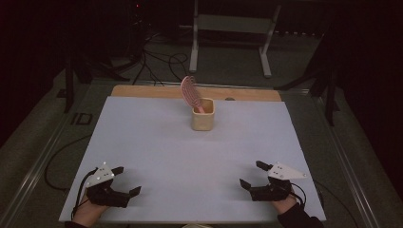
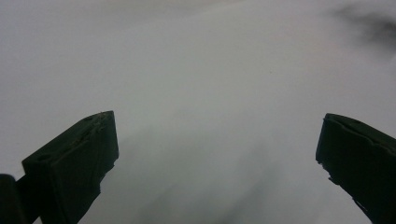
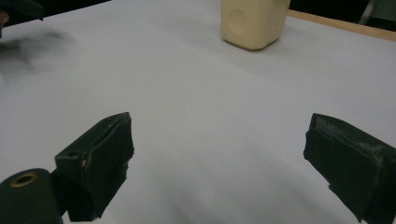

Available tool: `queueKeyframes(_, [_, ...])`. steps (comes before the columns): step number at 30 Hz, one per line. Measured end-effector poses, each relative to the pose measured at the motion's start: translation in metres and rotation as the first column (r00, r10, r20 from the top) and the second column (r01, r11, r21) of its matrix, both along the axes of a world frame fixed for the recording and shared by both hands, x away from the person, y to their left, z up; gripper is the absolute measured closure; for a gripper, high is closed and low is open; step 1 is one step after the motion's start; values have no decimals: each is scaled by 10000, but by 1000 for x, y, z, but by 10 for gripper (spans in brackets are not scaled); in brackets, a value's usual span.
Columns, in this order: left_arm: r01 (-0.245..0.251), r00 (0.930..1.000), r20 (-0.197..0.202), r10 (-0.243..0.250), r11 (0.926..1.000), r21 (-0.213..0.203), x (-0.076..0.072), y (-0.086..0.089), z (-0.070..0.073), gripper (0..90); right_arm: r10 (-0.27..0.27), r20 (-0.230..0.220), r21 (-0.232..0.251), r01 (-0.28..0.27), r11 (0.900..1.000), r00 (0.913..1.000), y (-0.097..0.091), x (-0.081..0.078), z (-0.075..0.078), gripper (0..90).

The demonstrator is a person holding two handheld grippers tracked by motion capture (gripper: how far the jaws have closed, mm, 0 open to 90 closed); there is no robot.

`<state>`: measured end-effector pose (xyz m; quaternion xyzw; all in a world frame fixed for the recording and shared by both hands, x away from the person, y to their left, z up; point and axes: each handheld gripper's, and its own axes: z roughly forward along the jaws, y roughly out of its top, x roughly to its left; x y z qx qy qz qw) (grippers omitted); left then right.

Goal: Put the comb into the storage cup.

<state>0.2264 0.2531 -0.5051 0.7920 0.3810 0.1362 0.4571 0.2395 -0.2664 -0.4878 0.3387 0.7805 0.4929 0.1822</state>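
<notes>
Both jaws apart, the left gripper point(image 1: 128, 179) and right gripper point(image 1: 251, 175) sit well short of the cup point(image 1: 203, 114) ahead, whose leaning pink brush point(image 1: 190, 92) could tip it if nudged.

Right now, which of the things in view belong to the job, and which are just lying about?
Part of the job:
- pink brush, standing in the cup
- cream cup
- left claw and right claw, both open

Just lying about:
- metal stand behind the table
- cables on the floor
</notes>
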Motion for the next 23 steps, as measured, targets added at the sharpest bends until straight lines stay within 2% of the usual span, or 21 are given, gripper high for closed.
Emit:
queueKeyframes(2, [-90, 9999, 71, 91, 9999, -59, 0, 1, 0, 0, 31, -11, 25, -31, 10000, 10000, 0, 0, -1, 75])
queueKeyframes(5, [-151, 9989, 435, 157, 9998, -142, -1, 2, 0, 1, 7, -41, -20, -7, 10000, 10000, 0, 1, -2, 75])
queueKeyframes(14, [-295, 9988, 397, 303, 9994, -188, 0, 4, 0, 1, 50, -20, -28, -50, 10000, 10000, 0, 1, -2, 75])
queueKeyframes(23, [-108, 9994, 321, 111, 9999, -110, 0, 2, -2, 1, 29, -40, -90, -29, 10000, 10000, -1, 3, -4, 75])
